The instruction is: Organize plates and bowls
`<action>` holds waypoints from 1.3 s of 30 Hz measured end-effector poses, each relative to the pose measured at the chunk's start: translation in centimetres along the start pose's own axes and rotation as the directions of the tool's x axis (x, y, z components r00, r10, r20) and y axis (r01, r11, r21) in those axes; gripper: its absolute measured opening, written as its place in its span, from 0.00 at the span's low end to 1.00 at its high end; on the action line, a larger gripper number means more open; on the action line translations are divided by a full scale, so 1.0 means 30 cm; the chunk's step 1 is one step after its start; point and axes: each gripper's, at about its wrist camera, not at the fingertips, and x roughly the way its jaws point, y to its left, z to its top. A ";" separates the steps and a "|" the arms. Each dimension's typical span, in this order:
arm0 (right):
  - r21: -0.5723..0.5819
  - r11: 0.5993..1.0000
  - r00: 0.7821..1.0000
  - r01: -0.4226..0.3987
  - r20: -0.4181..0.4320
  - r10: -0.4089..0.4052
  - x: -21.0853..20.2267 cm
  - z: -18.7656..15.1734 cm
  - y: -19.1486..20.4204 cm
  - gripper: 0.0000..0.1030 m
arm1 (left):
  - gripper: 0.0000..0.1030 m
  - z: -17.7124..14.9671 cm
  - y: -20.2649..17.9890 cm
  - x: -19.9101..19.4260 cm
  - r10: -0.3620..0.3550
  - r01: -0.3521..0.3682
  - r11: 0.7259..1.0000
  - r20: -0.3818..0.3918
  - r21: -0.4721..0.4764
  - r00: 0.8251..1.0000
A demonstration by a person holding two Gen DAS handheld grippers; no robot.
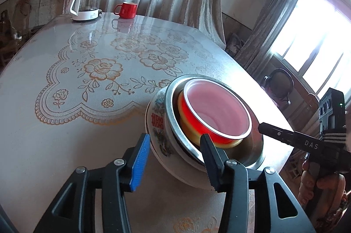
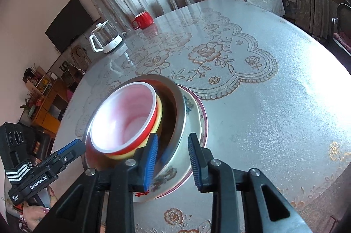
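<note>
A nested stack stands on the table near me: a red bowl (image 1: 217,110) (image 2: 125,118) with a pale inside sits in a yellow bowl (image 1: 190,129) (image 2: 159,114). Both rest in a steel bowl (image 1: 170,99) (image 2: 181,105), inside a white flowered bowl (image 1: 156,121) (image 2: 173,171). A maroon-rimmed plate (image 2: 205,121) lies under them. My left gripper (image 1: 173,158) is open and straddles the near rim of the outer bowls. My right gripper (image 2: 173,160) (image 1: 263,126) is open astride the opposite rim, with a gap at its inner pad. The left gripper (image 2: 74,145) shows from the side.
A red mug (image 1: 126,10) (image 2: 143,20) and a glass kettle on a white base (image 1: 86,4) (image 2: 107,38) stand at the table's far side. The round table (image 1: 65,123) (image 2: 274,123) has a lace-patterned cover. A chair (image 1: 279,83) stands beyond its edge, near a window.
</note>
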 end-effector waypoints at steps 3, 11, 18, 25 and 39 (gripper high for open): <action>-0.002 1.000 1.000 0.008 0.007 -0.008 -0.016 -0.015 0.001 0.28 | 0.54 -0.018 -0.007 -0.026 0.021 -0.021 1.000 0.009 0.011 1.000; -0.053 0.996 0.995 0.078 0.073 -0.074 -0.083 -0.081 0.032 0.33 | 0.96 -0.095 -0.042 -0.096 0.094 -0.094 0.995 0.033 0.010 0.995; -0.097 0.989 0.988 0.109 0.117 -0.098 -0.144 -0.176 0.071 0.46 | 1.00 -0.165 -0.080 -0.139 0.170 -0.170 0.985 0.020 0.022 0.985; -0.124 0.982 0.979 0.145 0.158 -0.125 -0.164 -0.254 0.112 0.68 | 1.00 -0.214 -0.104 -0.178 0.267 -0.269 0.963 0.050 0.025 0.962; -0.194 0.966 0.975 0.171 0.172 -0.138 -0.197 -0.385 0.205 0.69 | 1.00 -0.308 -0.148 -0.219 0.289 -0.290 0.957 0.045 0.030 0.956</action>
